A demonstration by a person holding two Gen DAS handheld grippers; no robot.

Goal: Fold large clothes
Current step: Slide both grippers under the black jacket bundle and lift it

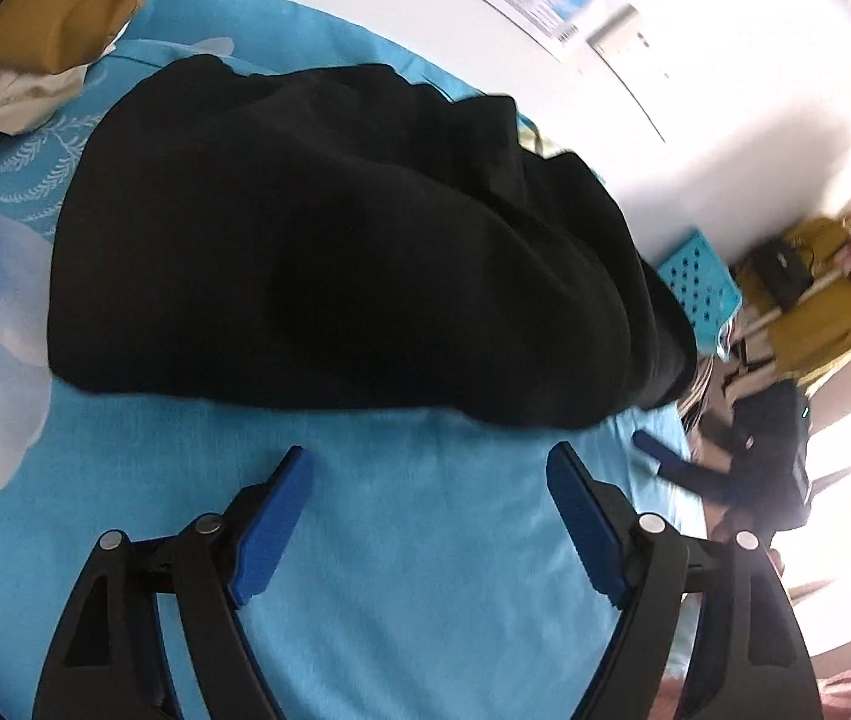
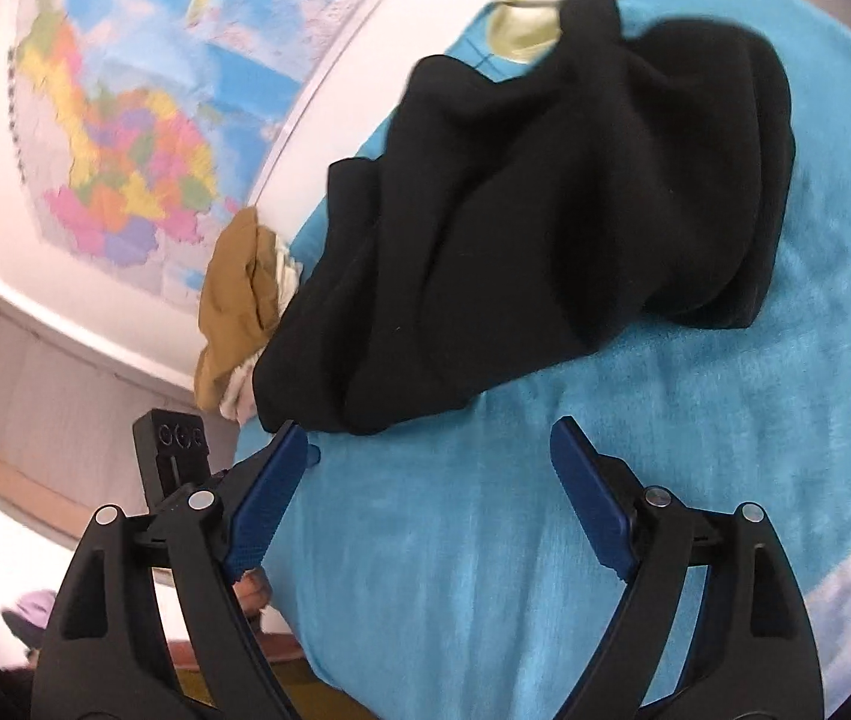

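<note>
Your black garment (image 1: 329, 240) lies bunched in soft folds on the blue sheet (image 1: 425, 540), just ahead of both tongs; it is so dark that you cannot tell sleeves, collar or hem apart, nor what kind of garment it is. In the left wrist view your left tongs (image 1: 428, 468) stand wide open over bare sheet, nothing between the fingers, the garment's near edge just beyond the tips. In the right wrist view your right tongs (image 2: 430, 441) are likewise spread wide with only sheet between them; the tip of their left finger (image 2: 269, 492) sits right at the garment's near corner, and you cannot tell whether it touches the cloth. The right tongs show in the left wrist view only as a blurred blue finger and dark body at the right edge of the sheet. Beyond the garment, to the left of either pair, a mustard cloth (image 1: 59, 6) lies heaped with pale fabric, cut off by the rim of the left view. Further right of the left tongs you can make out a blue perforated basket (image 1: 698, 288) and blurred clothes on a rack, washed out by glare. A coloured map (image 2: 125, 138) on the wall, up left of the right tongs, is smeared.
</note>
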